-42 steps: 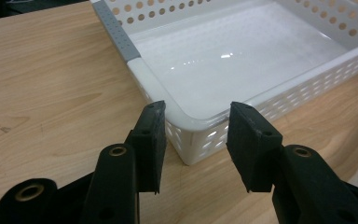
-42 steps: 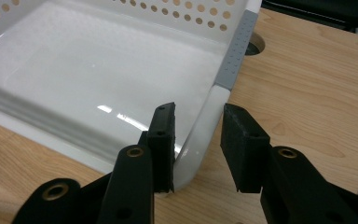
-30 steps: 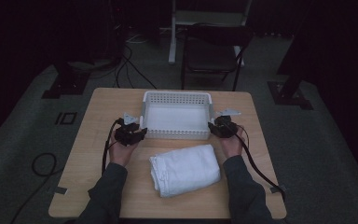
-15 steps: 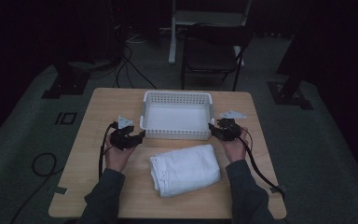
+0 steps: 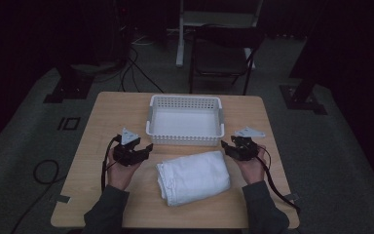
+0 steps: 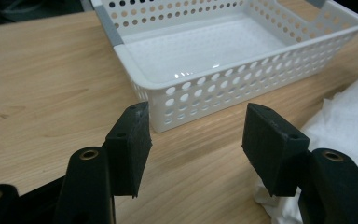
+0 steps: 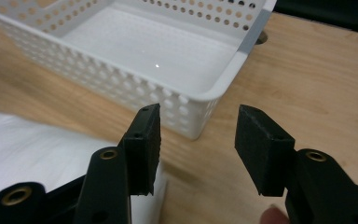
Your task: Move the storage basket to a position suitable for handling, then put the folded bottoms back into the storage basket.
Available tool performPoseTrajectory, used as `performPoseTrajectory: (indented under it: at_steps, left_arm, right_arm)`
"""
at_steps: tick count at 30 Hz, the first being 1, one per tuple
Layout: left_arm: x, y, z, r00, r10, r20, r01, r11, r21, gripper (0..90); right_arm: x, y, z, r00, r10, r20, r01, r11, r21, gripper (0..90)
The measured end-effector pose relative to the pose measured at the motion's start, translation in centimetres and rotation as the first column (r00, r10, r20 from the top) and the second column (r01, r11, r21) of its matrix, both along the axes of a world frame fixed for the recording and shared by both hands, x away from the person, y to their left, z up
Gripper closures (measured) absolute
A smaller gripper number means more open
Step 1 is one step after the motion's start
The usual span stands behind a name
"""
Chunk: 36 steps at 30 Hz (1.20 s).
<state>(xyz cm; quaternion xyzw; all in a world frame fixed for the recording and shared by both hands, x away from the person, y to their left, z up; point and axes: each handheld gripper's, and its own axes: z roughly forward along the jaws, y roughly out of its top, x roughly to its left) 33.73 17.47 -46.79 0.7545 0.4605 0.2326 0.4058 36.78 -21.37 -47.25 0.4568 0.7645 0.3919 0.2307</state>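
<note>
Flanking folded white towel (image 5: 193,176), left gripper (image 5: 147,148) and right gripper (image 5: 225,146) released, jaws just opening, nothing between, basket (image 5: 185,139) beyond.

The high view is looking forward and down on the whole table (image 5: 107,117) from above the person's side, while both gripper views are facing the white basket (image 6: 242,60) closely from low over opposite near corners, sharing its interior.
</note>
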Motion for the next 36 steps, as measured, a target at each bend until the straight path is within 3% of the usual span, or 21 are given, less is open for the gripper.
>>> performPoseTrajectory:
  at_steps: [13, 27, 30, 36]
  left_arm:
    - [-3.3, -0.9, 0.1, 0.9992, -0.040, 0.009, 0.040, 0.9992, -0.006, 40.2]
    - [-4.5, -2.2, -0.9, 0.9967, -0.077, -0.026, 0.077, 0.9970, -0.007, 38.8]
    - [-5.5, -3.6, -1.2, 0.9902, -0.134, -0.037, 0.134, 0.9909, -0.007, 37.7]
    - [-6.3, -5.0, -1.8, 0.9820, -0.180, -0.058, 0.180, 0.9837, -0.002, 37.2]
  right_arm:
    - [-3.4, 0.0, -1.1, 0.9994, 0.034, 0.006, -0.033, 0.9993, -0.019, 46.6]
    - [-4.5, 0.6, -1.6, 0.9983, 0.059, -0.003, -0.059, 0.9978, -0.029, 44.5]
    - [-5.2, 0.8, -1.7, 0.9968, 0.079, -0.011, -0.080, 0.9966, -0.020, 43.1]
    - [-5.9, 0.8, -2.2, 0.9960, 0.084, -0.030, -0.085, 0.9963, -0.017, 42.7]
